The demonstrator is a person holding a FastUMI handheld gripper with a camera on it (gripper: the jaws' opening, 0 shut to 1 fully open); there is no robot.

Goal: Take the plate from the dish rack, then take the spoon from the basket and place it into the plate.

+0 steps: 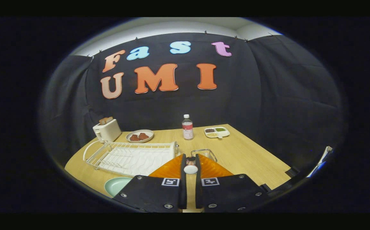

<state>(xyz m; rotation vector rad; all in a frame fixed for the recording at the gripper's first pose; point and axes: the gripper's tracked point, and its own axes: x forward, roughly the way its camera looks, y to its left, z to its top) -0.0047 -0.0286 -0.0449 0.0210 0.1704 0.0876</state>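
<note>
The gripper (pixel 190 163) has its fingers drawn narrow, clamped on the spoon (pixel 190 168), whose pale rounded end shows between them; the rest of the spoon is hidden. Just beyond the fingertips sits the wire basket (pixel 205 154), half covered by them. The plate (pixel 117 185) lies at the worktop's (pixel 248 156) near edge, partly cut off by the gripper body, beside the empty dish rack (pixel 130 156). Open wood stretches toward the bottle (pixel 187 127).
</note>
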